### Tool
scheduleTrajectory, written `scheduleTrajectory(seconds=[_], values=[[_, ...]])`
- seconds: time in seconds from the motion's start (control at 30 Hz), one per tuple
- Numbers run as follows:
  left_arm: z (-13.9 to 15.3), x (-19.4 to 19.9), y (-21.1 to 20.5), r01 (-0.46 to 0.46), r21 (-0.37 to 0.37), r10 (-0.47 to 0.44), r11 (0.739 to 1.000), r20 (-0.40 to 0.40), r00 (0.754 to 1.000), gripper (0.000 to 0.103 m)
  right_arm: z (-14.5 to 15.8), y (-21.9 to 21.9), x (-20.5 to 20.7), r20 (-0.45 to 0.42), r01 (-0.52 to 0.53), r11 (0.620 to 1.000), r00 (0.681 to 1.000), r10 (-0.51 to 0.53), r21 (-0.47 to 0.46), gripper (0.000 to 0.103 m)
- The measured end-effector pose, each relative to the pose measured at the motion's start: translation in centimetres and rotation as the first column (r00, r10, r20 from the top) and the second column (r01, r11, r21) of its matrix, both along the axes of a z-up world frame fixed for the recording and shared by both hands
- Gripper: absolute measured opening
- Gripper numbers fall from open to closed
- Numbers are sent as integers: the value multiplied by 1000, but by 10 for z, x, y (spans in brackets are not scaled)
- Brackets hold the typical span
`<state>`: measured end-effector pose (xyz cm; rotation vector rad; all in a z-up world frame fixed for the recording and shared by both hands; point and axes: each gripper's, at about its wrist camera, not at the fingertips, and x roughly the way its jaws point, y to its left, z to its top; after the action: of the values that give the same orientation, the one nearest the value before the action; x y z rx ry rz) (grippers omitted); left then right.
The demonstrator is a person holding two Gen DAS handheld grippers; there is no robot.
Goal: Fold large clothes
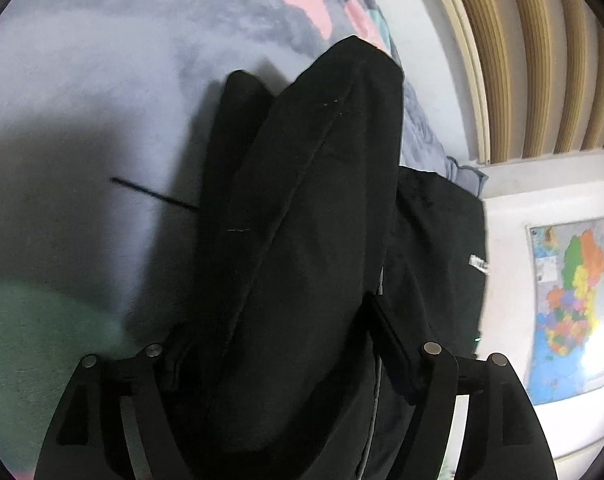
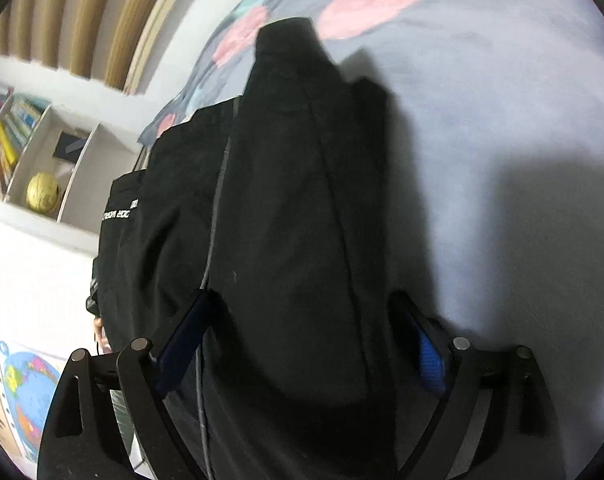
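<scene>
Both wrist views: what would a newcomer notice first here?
A bulky black garment fills the middle of both views, bunched between the fingers of the left gripper and the right gripper. Under it lies a grey-blue bedspread with pink patches. A colourful map hangs on the wall at the right edge of the left view, and a gold ball sits on a shelf at the left of the right view.
</scene>
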<state>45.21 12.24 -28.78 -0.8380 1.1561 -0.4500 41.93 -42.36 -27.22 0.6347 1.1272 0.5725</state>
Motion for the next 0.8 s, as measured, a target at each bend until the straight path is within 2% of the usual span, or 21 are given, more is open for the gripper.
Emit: scheduleTrajectory(seconds=[0.03, 0.07, 0.13, 0.17, 0.2, 0.3, 0.53, 0.67, 0.8], values=[[4, -3, -3, 5, 34, -6, 999, 25, 1000, 66, 2, 6, 0, 17, -16, 1000, 1000, 16, 3, 78], [11, -8, -7, 9, 75, -13, 997, 59, 998, 51, 7, 9, -2, 42, -28, 1000, 999, 27, 15, 70], [24, -20, -5, 3, 86, -13, 996, 115, 993, 37, 17, 12, -12, 101, -26, 1000, 995, 28, -16, 59], [33, -28, -4, -2, 74, -9, 997, 148, 989, 34, 25, 14, -20, 134, -24, 999, 991, 28, -29, 53], [41, -36, -4, -5, 62, -6, 998, 175, 985, 33, 30, 14, -24, 148, -20, 999, 989, 24, -28, 46], [74, -63, -8, 3, 25, -9, 1000, 256, 967, 31, 65, 13, -51, 242, -10, 1000, 970, 12, -7, 37], [163, -138, -28, 28, 22, -35, 999, 403, 915, 31, 155, 40, -135, 374, -22, 996, 926, 53, -86, 34], [199, -199, -19, 41, 11, -41, 999, 452, 891, 31, 190, 38, -185, 402, -7, 996, 914, 44, -93, 34], [207, -248, -12, 47, -6, -39, 999, 465, 884, 31, 200, 27, -234, 366, -1, 995, 930, 36, -97, 34]])
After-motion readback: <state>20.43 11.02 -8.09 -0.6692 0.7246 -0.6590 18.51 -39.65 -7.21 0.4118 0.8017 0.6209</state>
